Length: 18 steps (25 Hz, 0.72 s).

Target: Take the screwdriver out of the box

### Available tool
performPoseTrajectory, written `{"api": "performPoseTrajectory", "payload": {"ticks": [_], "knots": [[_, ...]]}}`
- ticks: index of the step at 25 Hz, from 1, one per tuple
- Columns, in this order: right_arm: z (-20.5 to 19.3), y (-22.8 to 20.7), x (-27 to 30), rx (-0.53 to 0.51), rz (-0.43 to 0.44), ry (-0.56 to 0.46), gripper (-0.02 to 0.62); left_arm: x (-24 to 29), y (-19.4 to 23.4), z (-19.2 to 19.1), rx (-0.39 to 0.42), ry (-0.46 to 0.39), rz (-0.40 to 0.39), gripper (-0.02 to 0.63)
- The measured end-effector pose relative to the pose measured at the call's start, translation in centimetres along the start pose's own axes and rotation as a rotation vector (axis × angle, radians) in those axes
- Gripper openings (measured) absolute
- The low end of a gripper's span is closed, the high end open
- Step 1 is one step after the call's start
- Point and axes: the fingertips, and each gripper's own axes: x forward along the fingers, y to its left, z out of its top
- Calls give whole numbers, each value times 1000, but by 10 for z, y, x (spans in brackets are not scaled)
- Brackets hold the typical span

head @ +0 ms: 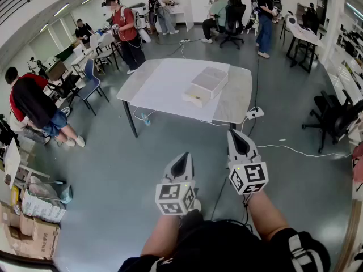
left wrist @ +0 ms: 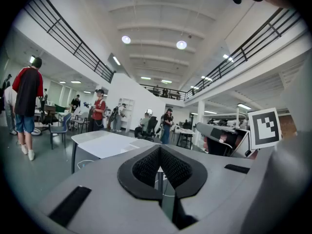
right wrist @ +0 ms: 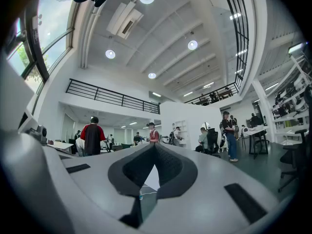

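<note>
A white flat box [head: 207, 85] lies on a grey table [head: 238, 98] with a white sheet across its middle, a few steps ahead of me in the head view. No screwdriver shows anywhere. My left gripper [head: 182, 157] and right gripper [head: 238, 135] are held out over the bare floor, well short of the table, both shut with nothing between the jaws. In the left gripper view the left gripper [left wrist: 160, 148] has its tips together, with the table [left wrist: 102, 143] beyond. The right gripper [right wrist: 155, 146] in its own view points slightly upward, its tips meeting too.
Cables [head: 295, 149] trail over the floor near the table's right leg. Office chairs [head: 334, 118] stand at the right, a blue chair [head: 91, 84] at the left. Several people stand or sit around the room. Cardboard boxes [head: 34, 237] sit at the lower left.
</note>
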Motion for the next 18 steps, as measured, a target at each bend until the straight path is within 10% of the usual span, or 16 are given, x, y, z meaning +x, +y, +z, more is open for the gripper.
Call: {"api": "performPoseTrajectory", "payload": {"ticks": [18], "knots": [[-5, 14, 6, 0, 28, 7, 12, 3, 9, 5, 59, -23, 37, 12]]}}
